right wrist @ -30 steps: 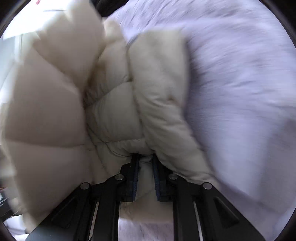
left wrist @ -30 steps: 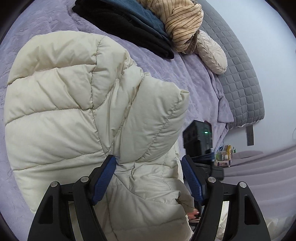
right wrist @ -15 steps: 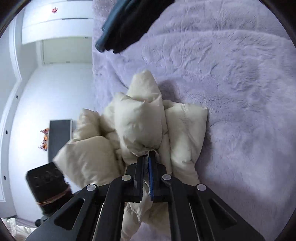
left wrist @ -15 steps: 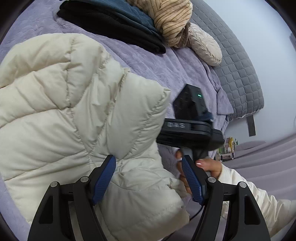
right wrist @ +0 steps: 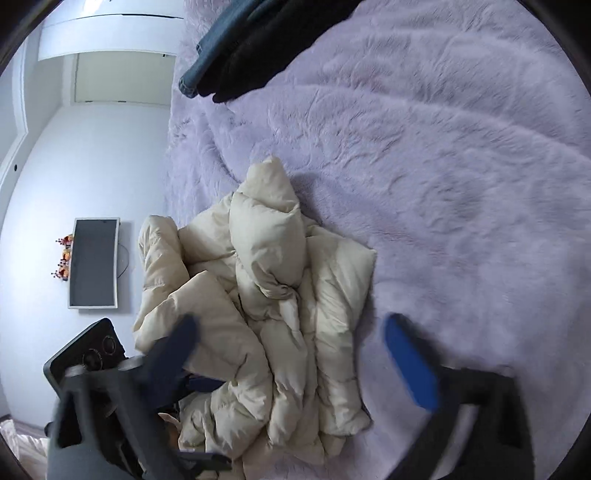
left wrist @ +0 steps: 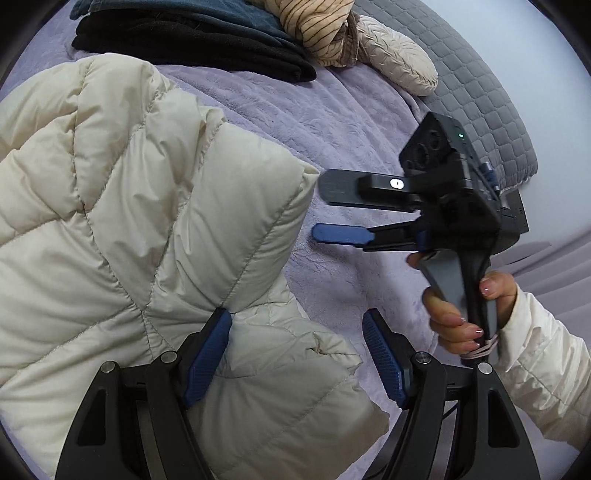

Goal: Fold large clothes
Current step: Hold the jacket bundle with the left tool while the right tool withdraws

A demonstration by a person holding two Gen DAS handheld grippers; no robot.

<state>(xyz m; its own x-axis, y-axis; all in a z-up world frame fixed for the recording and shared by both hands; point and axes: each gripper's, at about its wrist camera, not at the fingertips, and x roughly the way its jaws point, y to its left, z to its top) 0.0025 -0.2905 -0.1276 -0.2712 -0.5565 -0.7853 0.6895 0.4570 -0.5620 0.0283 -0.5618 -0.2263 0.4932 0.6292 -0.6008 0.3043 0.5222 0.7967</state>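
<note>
A cream puffer jacket [left wrist: 129, 221] lies bunched on the purple bedspread [left wrist: 332, 110]. My left gripper [left wrist: 295, 354] is shut on a thick fold of it. The left blue pad [left wrist: 208, 354] presses into the crease and the padding bulges against the right finger. In the right wrist view the jacket [right wrist: 280, 295] is a crumpled heap just ahead. My right gripper [right wrist: 291, 350] is blurred and its jaws are opening wide, with nothing pressed between them. From the left wrist view the right gripper [left wrist: 321, 210] points at the jacket's edge without touching it, held by a hand [left wrist: 454, 321].
A stack of dark folded clothes [left wrist: 192, 40], a striped beige garment [left wrist: 317, 26] and a cream pillow [left wrist: 399, 62] lie at the bed's far end by a grey quilted headboard [left wrist: 480, 110]. A flat screen [right wrist: 94, 262] hangs on the wall beyond the bed's edge.
The right gripper let go of the jacket fold, opened wide and drew back from it. The released fold settled onto the heap. The left gripper kept its grip and shifted slightly.
</note>
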